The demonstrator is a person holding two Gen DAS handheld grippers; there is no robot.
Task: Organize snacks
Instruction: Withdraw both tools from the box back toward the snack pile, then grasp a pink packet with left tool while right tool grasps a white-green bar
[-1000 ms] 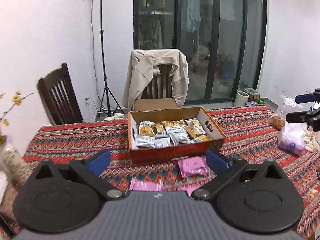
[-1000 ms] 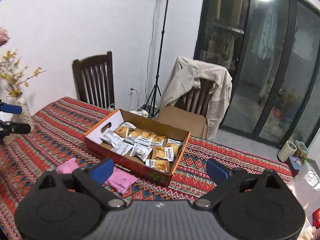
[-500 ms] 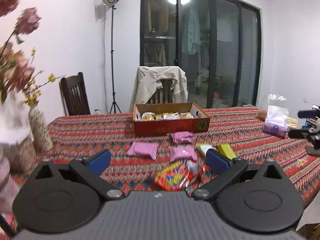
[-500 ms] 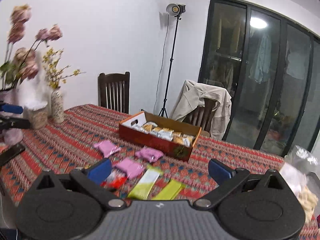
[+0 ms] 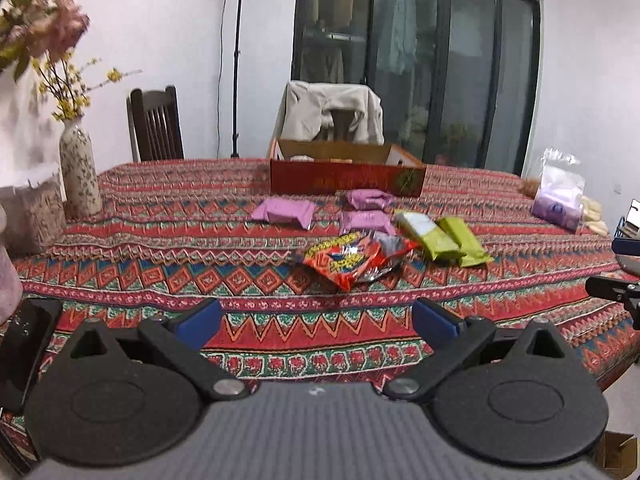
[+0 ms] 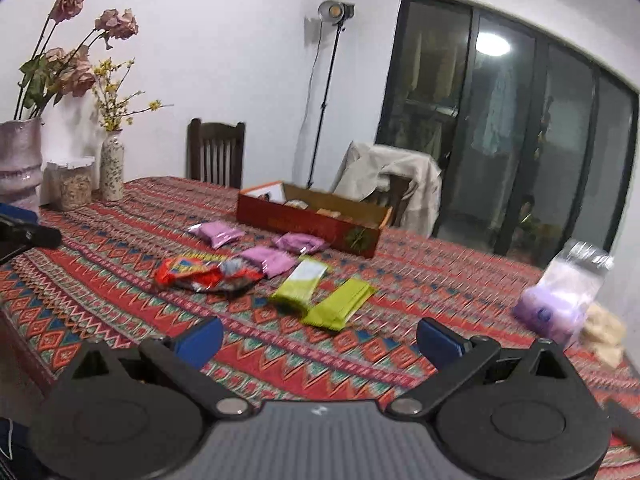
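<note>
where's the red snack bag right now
In the left wrist view the red snack bag lies mid-table, just left of two green packets, in front of the pink packets.

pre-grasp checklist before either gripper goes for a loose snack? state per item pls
1. Left gripper open and holding nothing: ok.
2. Right gripper open and holding nothing: ok.
3. Box has room for more: cannot tell, only its side wall shows from this low angle.
4. Loose snacks within plain sight: ok. Red bag, three pink packets, two green bars lie on the tablecloth in front of the box.
5. Red bag free to lift: not ok, it touches or overlaps the nearest pink packet.
6. Vases away from the snacks: ok, at the table's left edge.
</note>
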